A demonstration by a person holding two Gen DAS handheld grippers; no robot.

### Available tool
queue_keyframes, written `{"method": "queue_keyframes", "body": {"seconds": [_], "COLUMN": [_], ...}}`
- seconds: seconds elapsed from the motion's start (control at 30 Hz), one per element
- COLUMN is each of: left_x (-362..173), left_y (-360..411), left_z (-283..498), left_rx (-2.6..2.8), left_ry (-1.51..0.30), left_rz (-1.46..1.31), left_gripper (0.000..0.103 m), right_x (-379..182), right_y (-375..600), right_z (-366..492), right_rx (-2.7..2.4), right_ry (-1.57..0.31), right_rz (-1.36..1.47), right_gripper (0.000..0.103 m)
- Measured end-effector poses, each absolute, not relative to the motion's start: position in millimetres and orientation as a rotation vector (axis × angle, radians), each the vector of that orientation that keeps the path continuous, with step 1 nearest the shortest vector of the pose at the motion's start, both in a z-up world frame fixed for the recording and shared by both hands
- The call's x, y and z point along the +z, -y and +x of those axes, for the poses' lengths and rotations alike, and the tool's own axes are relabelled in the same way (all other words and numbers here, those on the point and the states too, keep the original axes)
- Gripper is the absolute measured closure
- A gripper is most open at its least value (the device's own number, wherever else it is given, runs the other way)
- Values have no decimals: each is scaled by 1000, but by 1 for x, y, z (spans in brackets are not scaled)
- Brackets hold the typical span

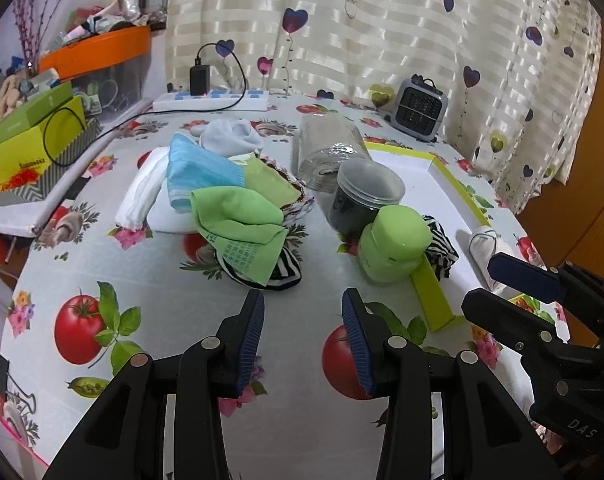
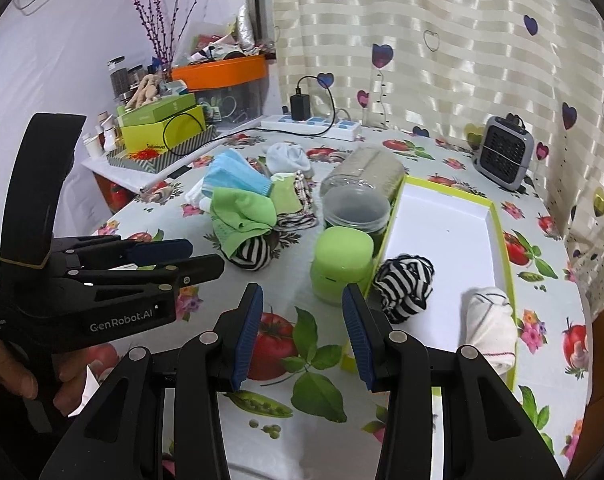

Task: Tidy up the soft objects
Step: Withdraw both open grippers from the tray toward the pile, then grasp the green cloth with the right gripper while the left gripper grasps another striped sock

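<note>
Right wrist view: two soft items already in the tray (image 2: 497, 216), a striped sock (image 2: 405, 284) at its near left corner and a white roll (image 2: 489, 324) at its near right. Rest of the pile (image 2: 246, 208) well apart to the left on the table (image 2: 441, 156): green cloth (image 2: 242, 212), blue mask (image 2: 238, 176), white sock (image 2: 290, 158), second striped sock (image 2: 250, 254) at the near edge. So, by the look of it, early in the job: two in, most left.

Between pile and tray, hard things: green jar (image 2: 341, 268) touching the tray's left wall, dark jar (image 2: 355, 212) behind it, clear jar (image 2: 365, 168) lying on its side further back. Probably not part of the sorting.

Right gripper (image 2: 302, 332) spread wide, nothing between the pads, low over the table near the tray corner. Left gripper (image 2: 206, 260) off to the left, holding nothing; jaws seen side-on there and seemingly near together.

Left wrist view: settles that, left gripper (image 1: 302, 340) plainly spread and empty, aimed at the pile's near edge. Shows also a white folded cloth (image 1: 150, 192) under the mask, barely seen from the right. Tray floor, by contrast, mostly hidden here behind the jars; right gripper (image 1: 501, 288) at the frame's right, its gap hard to judge.
</note>
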State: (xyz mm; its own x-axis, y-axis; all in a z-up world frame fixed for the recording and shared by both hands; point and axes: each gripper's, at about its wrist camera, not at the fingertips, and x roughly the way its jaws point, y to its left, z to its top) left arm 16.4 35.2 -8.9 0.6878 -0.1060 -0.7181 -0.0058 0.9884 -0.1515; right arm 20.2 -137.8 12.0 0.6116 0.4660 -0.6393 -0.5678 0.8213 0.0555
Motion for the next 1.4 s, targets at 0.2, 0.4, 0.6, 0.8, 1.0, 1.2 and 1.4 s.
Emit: {"method": "queue_keyframes", "body": {"seconds": [0.2,0.4,0.6,0.8,1.0,1.2,1.4], "left_x": [-11,-9,-11,-13,-15,-19,-23], "left_y": [-40,-50,-68,-89,-107,-123,-136], "left_z": [16,15,15,16,20,24,24], "left_rx": [-55,-61,-32,12,43,60,82], "left_ry": [-822,-817,-819,-819,-809,-810,-811], "left_rz": [-152,-158,-195,-228,-257,-285,-304], "left_gripper": [64,64,64,64,64,64,64], "right_x": [11,12,11,5,-1,-6,-15], "right_y": [131,121,104,84,61,38,12], "right_z": [21,22,25,32,47,66,86], "right_rx": [623,648,696,739,775,804,820], "right_ry": [-690,-685,-688,-700,-718,-744,-781], "right_rz": [-160,-178,-202,-224,-245,-238,-256], "right_gripper": [60,56,56,56,56,56,56]}}
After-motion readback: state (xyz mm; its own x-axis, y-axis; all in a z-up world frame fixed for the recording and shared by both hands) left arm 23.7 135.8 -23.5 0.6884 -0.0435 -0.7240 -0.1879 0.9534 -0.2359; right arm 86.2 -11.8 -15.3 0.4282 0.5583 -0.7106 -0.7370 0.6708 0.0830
